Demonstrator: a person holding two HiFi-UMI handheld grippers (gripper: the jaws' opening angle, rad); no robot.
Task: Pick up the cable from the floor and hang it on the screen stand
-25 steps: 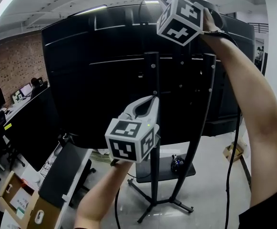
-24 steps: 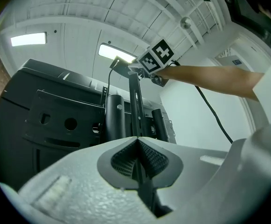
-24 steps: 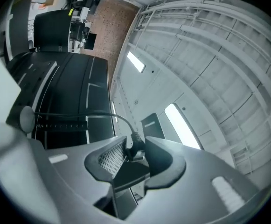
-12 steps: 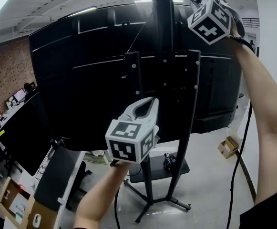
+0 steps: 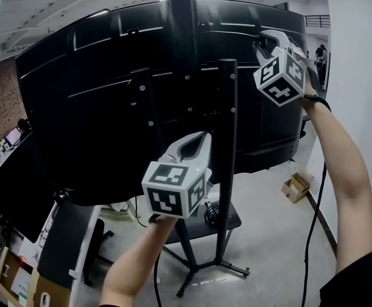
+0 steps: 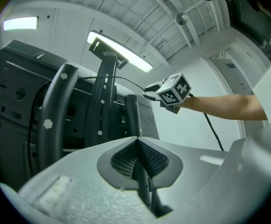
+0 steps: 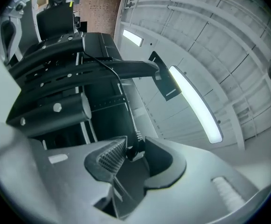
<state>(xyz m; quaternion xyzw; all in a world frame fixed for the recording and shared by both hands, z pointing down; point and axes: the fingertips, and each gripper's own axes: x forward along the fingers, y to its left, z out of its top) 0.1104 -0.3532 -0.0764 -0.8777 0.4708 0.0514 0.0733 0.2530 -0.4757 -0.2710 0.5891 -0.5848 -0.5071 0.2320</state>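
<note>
The big black screen [image 5: 77,107] shows its back, mounted on the black screen stand [image 5: 227,139]. My right gripper [image 5: 260,38] is high at the right, by the screen's top edge, shut on the plug end of the thin black cable [image 7: 119,83]. From the jaws the cable runs up and across the stand's upper bracket [image 7: 126,68]. The left gripper view shows the same cable [image 6: 116,78] stretching from the right gripper [image 6: 147,94] to the stand's bars [image 6: 102,101]. My left gripper [image 5: 205,135] is lower, in front of the posts, shut with nothing seen in it.
A black lead [image 5: 312,229] hangs along the right arm to the floor. The stand's feet and low shelf [image 5: 227,219] are below. A cardboard box [image 5: 294,187] lies on the floor at right, desks and boxes [image 5: 19,274] at left, a white wall [image 5: 358,75] at right.
My right gripper has come down and to the right, from above the screen's top to beside its upper edge. The stand has slid left in the head view. The left gripper keeps its place in that view.
</note>
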